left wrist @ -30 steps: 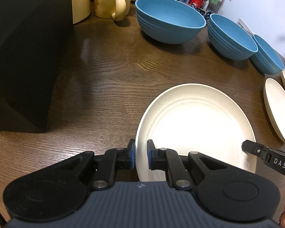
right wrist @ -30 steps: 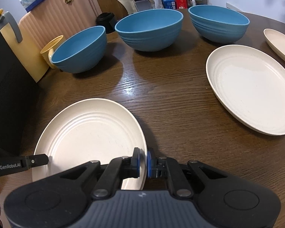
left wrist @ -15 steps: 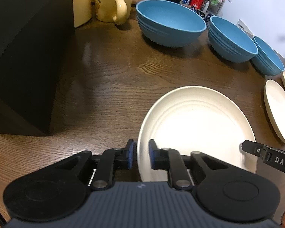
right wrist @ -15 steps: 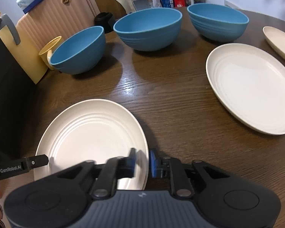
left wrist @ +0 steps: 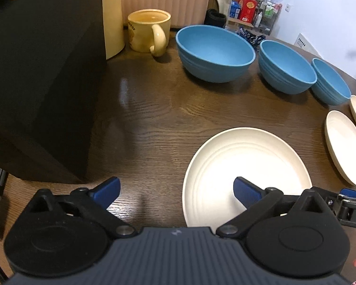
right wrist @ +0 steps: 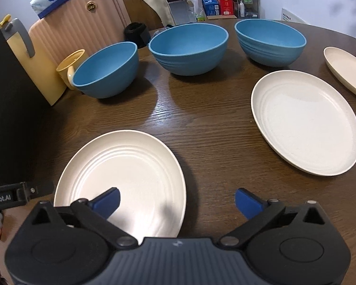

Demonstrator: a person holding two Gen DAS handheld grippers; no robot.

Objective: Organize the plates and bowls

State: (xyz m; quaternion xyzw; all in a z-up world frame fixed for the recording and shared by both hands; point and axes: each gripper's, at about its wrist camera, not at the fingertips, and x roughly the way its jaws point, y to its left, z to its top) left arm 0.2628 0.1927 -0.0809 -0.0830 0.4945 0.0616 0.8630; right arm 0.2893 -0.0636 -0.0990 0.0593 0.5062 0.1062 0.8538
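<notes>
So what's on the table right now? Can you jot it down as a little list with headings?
surface: dark wooden table
bowls: three blue bowls in a row at the back
plates: three cream plates; the nearest plate lies flat
mug: yellow mug left of the bowls
left gripper: opening, holding nothing
right gripper: opening, holding nothing

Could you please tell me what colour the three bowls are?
Blue bowls; clearest in the right wrist view.
</notes>
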